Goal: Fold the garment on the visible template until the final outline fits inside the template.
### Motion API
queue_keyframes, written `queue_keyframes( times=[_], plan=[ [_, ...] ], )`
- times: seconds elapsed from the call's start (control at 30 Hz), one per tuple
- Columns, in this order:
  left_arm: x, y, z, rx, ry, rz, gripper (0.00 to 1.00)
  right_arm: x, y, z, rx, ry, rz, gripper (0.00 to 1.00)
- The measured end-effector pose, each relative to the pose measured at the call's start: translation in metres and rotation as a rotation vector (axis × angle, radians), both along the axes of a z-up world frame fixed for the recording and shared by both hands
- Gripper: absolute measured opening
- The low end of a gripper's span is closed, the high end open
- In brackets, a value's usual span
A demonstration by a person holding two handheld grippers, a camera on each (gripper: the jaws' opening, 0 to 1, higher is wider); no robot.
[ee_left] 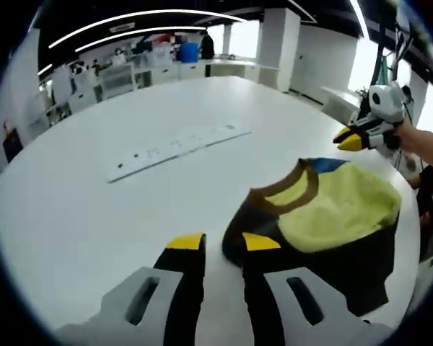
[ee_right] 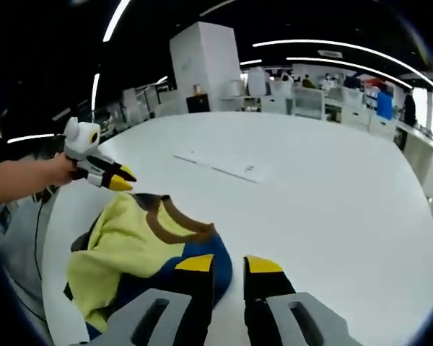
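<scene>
In the left gripper view, the left gripper [ee_left: 222,244] hovers with a narrow gap between its yellow-tipped jaws, holding nothing, just beside the near edge of the garment [ee_left: 332,216]; the garment lies bunched in a heap of yellow, dark and blue cloth with a brown collar, near the edge of the white counter [ee_left: 94,202]; a flat white strip [ee_left: 177,148] lies well apart toward the counter's middle. In the right gripper view, the right gripper [ee_right: 229,263] also hangs empty, jaws narrowly parted, close over the blue part of the garment [ee_right: 141,249]. I cannot make out any template outline. The fold looks not yet begun; the next move likely calls for grasping two edges and spreading the cloth flat.
</scene>
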State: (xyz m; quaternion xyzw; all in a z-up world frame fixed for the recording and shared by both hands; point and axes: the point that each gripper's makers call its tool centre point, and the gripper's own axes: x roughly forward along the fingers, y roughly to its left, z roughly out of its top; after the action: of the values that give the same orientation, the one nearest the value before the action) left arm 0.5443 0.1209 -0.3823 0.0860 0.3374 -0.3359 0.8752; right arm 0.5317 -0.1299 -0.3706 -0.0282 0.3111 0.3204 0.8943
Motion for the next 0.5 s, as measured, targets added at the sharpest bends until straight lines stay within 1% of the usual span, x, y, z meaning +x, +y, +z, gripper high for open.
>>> queue_keyframes(
  times=[0.13, 0.27, 0.37, 0.47, 0.5],
  plan=[
    [-0.005, -0.002, 0.007, -0.034, -0.004, -0.004, 0.17, -0.003, 0.004, 0.008, 0.040, -0.007, 0.010, 0.15],
    [-0.011, -0.003, 0.013, -0.041, -0.017, -0.010, 0.17, -0.010, 0.007, 0.012, 0.045, -0.014, 0.022, 0.15],
    [-0.015, -0.005, 0.018, -0.065, -0.024, -0.010, 0.17, -0.014, 0.005, 0.013, 0.050, -0.015, 0.021, 0.15],
    [-0.020, -0.007, 0.024, -0.083, -0.031, -0.023, 0.18, -0.021, 0.006, 0.019, 0.097, -0.012, 0.022, 0.11],
    [-0.022, -0.008, 0.025, -0.082, -0.032, -0.025, 0.18, -0.022, 0.004, 0.020, 0.100, -0.015, 0.018, 0.10]
  ],
)
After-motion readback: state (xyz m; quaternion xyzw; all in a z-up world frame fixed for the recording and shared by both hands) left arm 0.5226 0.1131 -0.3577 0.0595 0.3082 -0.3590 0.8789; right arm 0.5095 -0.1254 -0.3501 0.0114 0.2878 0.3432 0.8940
